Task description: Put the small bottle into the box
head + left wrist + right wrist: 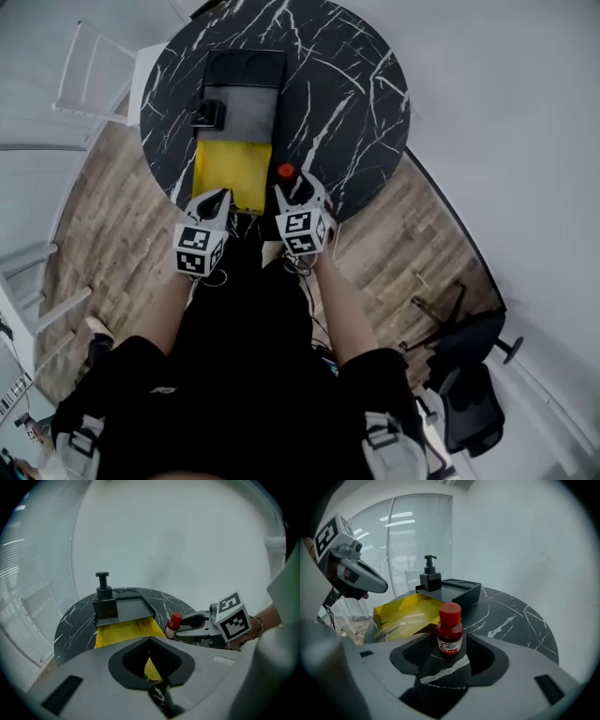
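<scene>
In the head view the right half of the table (370, 103) is bare marble, so I can pass freely there. Left of centre, the yellow box (232, 173) fills the near part, with the dark tray (242, 98) and its pump dispenser (207, 114) directly behind it. The small bottle (285, 172) stands just right of the box, between the spread jaws of my right gripper (300, 190). My left gripper (214, 200) hangs at the box's near edge.
</scene>
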A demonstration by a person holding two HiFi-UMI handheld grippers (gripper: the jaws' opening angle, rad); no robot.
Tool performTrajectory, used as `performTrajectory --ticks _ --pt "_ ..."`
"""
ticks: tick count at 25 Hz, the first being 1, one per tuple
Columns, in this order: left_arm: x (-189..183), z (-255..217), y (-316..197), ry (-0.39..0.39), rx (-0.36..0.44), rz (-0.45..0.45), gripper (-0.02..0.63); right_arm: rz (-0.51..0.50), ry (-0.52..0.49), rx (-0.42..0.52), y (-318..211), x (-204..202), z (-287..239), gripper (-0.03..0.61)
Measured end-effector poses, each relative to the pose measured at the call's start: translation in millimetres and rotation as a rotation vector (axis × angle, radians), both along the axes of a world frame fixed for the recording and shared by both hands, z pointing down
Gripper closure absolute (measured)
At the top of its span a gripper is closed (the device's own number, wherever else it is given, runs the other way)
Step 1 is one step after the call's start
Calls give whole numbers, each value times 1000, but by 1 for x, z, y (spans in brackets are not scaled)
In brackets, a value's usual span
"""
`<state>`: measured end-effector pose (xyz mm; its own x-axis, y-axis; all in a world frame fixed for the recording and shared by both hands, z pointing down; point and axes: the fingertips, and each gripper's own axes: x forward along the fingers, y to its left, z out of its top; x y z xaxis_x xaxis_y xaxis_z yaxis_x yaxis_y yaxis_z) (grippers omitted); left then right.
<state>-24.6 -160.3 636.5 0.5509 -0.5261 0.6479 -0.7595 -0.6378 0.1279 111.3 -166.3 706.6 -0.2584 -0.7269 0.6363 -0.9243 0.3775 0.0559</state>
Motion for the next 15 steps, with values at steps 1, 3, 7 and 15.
performTrajectory --ticks 1,3,7,15 --pt "-1 1 -2 -2 -2 5 614 2 -4 -6 -2 -1 4 347" --pt "-2 3 -7 -7 -5 13 614 5 -15 -16 -5 -3 9 345" --pt "-6 4 -17 -9 -7 17 614 12 -19 0 -15 -6 12 356" --pt "-12 5 -11 -4 -13 -9 614 27 -83 -11 -15 -2 5 387"
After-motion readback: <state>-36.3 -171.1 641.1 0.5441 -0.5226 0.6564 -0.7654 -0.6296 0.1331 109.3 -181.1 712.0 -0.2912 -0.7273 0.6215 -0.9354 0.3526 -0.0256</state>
